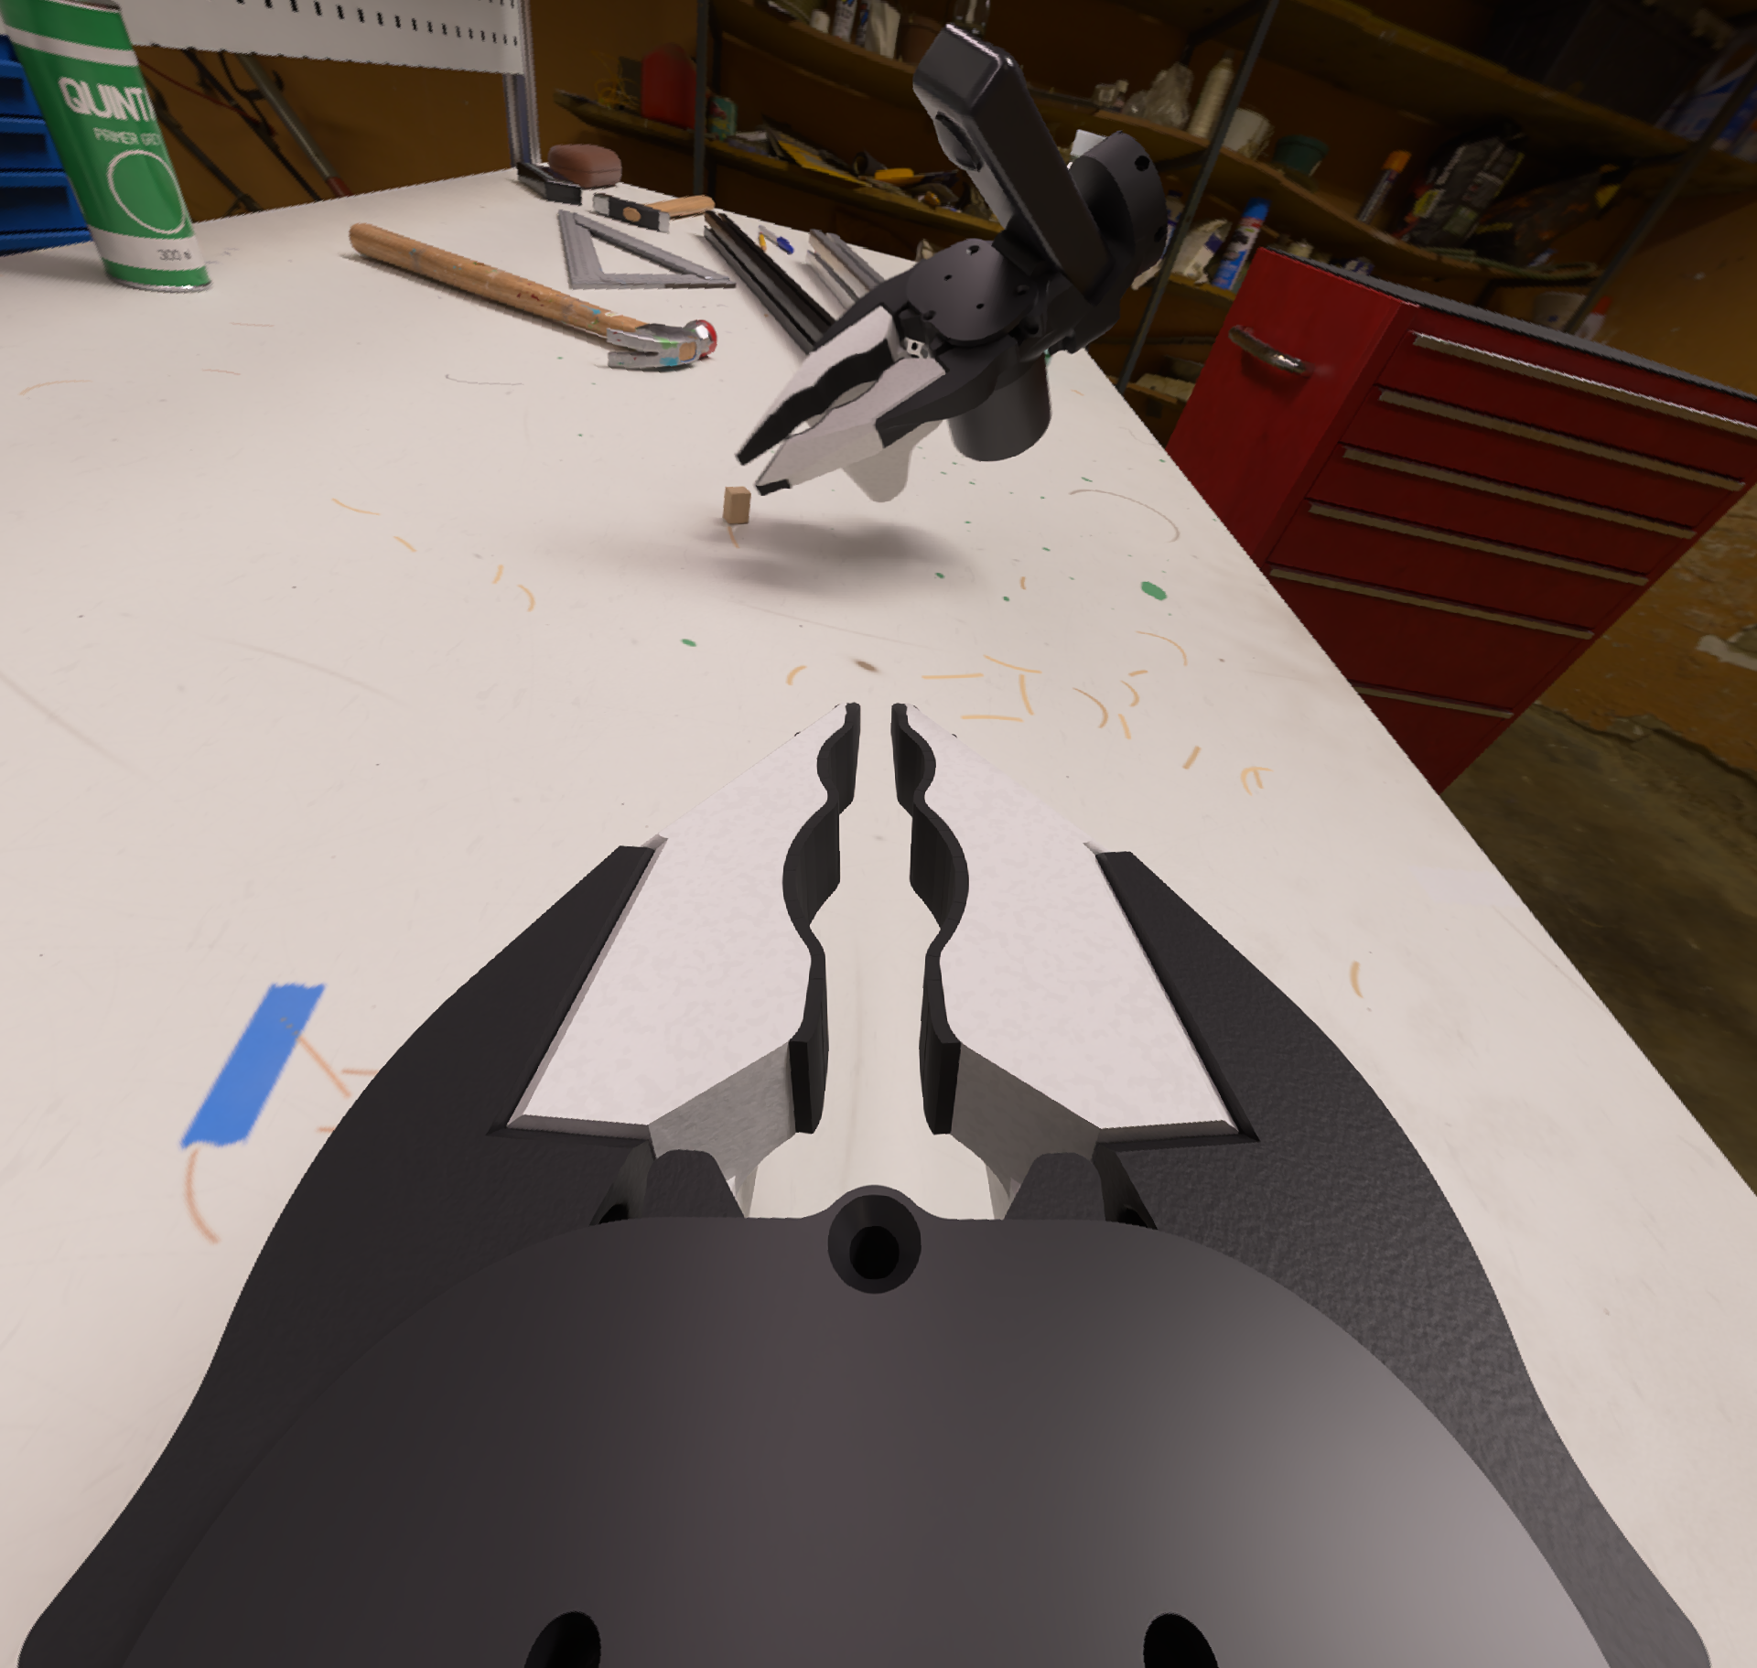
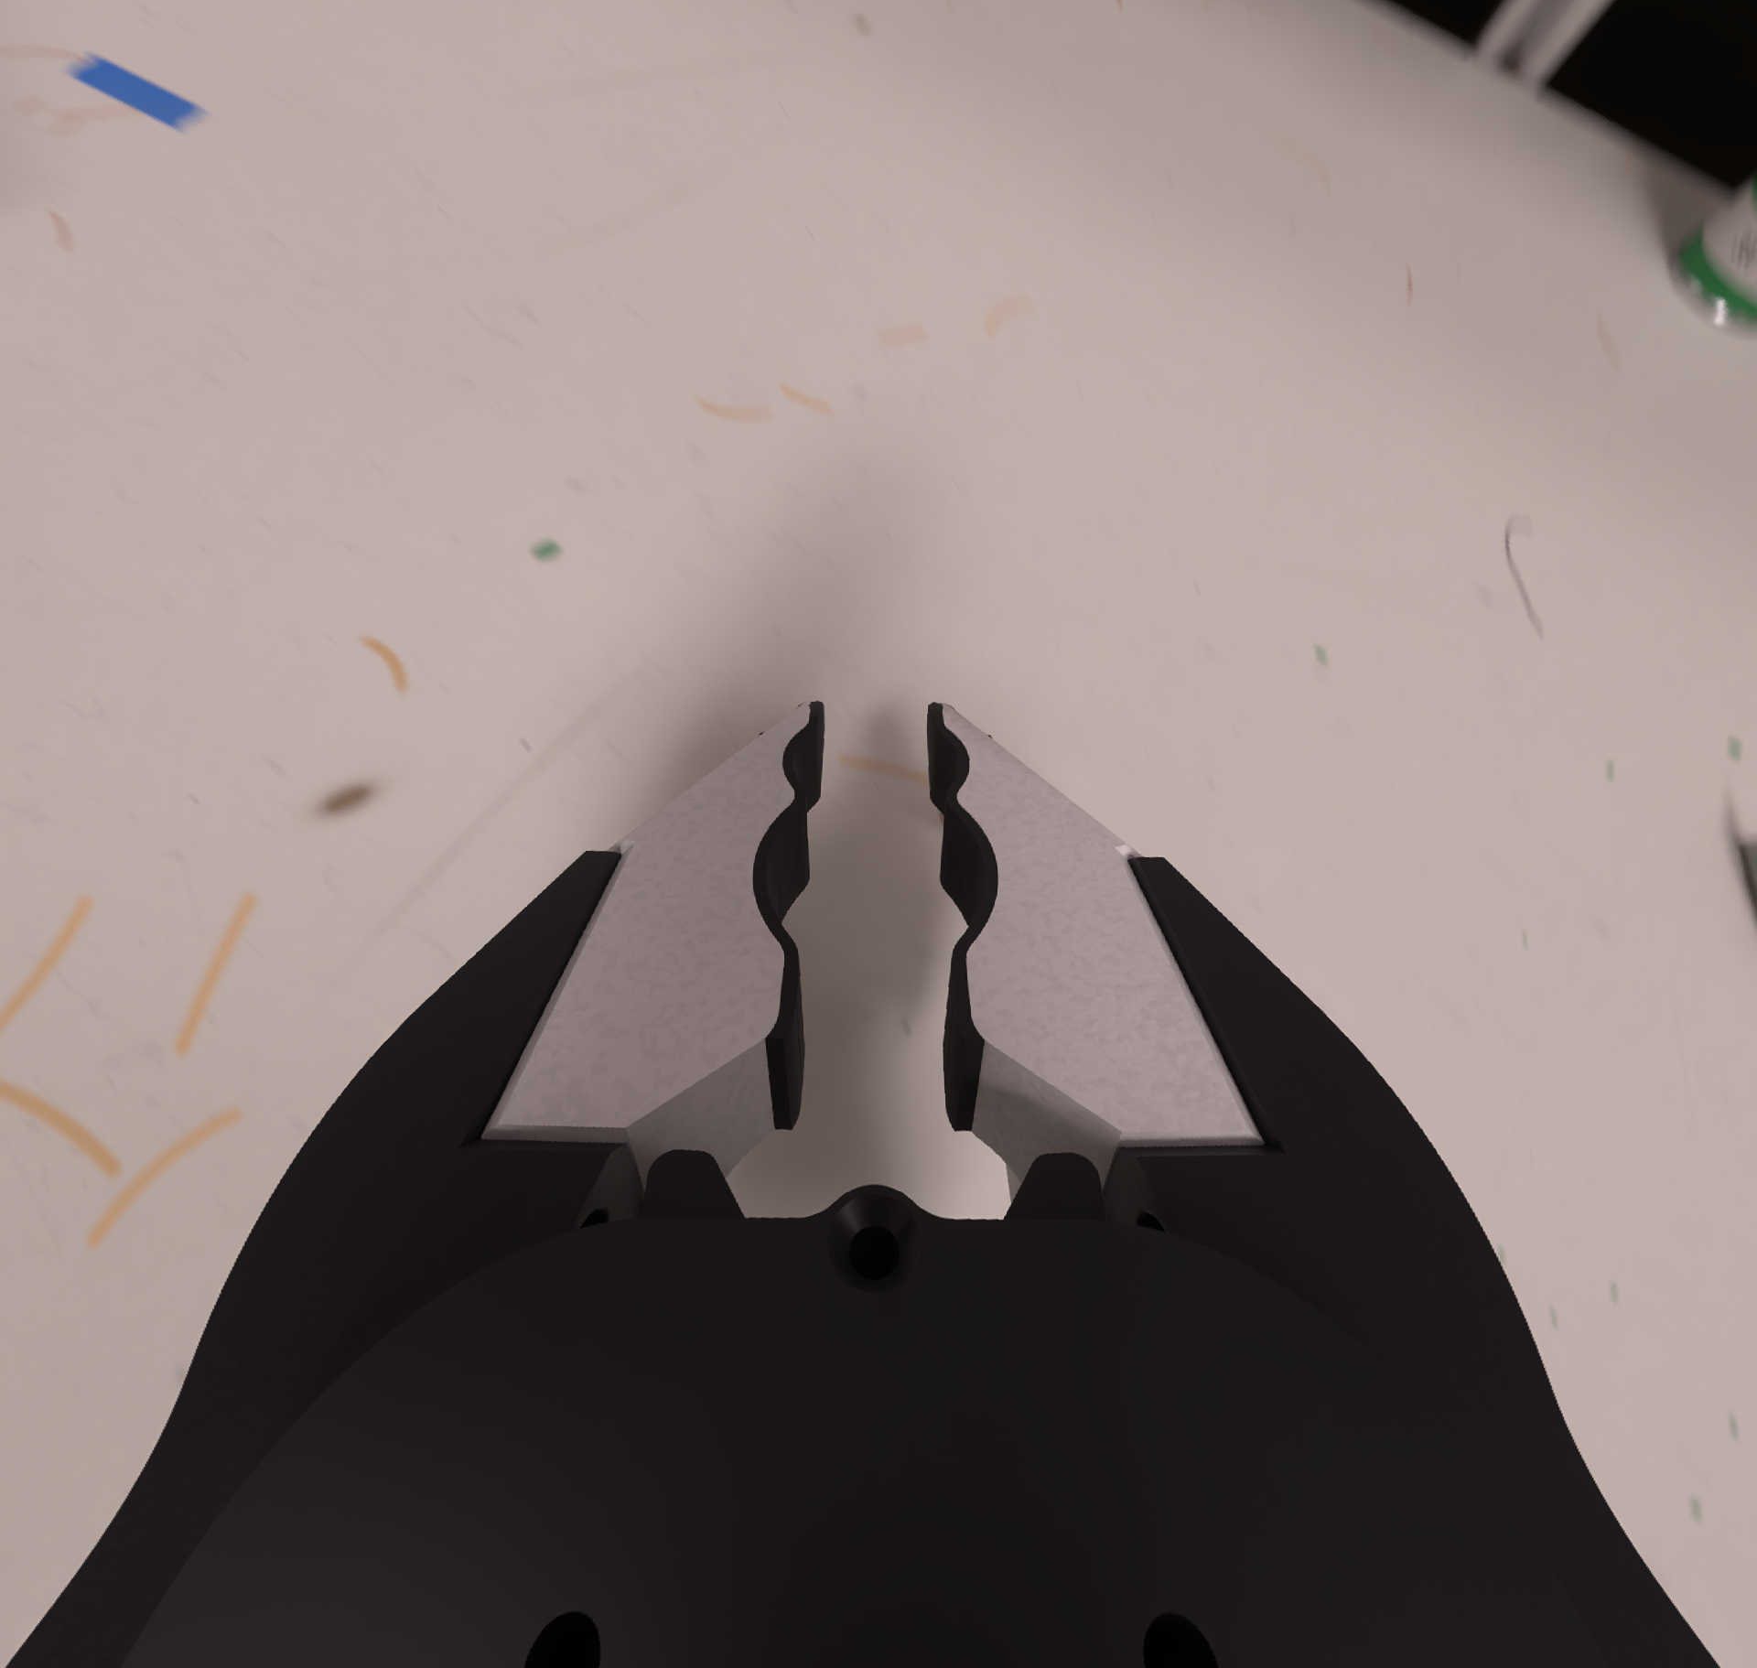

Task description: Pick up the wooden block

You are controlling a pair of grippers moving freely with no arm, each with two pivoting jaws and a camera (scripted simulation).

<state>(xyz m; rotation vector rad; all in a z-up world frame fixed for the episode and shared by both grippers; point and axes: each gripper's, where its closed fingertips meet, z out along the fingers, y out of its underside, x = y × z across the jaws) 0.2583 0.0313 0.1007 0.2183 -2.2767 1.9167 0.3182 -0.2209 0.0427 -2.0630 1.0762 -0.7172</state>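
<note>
My left gripper (image 1: 875, 714) sits low over the white desk (image 1: 285, 767), lower centre of the left wrist view. Fingers narrow: a thin slit between the tips, nothing in it.

The block (image 1: 737, 505) stands on the desk, upper centre of that view, well ahead of my left tips. Small, tan, upright.

My right gripper (image 1: 761, 474) hangs in the air above and to the right of the block, tilted down toward the desk. Its tips are just beside the block's upper right corner; I cannot tell whether they touch it. Its shadow lies on the desk just below and right of the block.

Right wrist view: right fingers (image 2: 1032, 871) parted by a moderate gap, only bare desk (image 2: 951, 291) showing between them. The block does not show in this view (the tips point at desk surface only).

Other items, left wrist view:
- green can (image 1: 105, 120), upper left, standing.
- hammer (image 1: 532, 301), wooden handle, lying flat, upper centre-left.
- metal square (image 1: 627, 253) beyond the hammer.
- blue tape (image 1: 252, 1066), lower left, stuck to the desk; it also shows upper left in the right wrist view.
- red cabinet (image 1: 1483, 501) off the desk's right edge.
- orange and green marks scattered over the desk.
</note>
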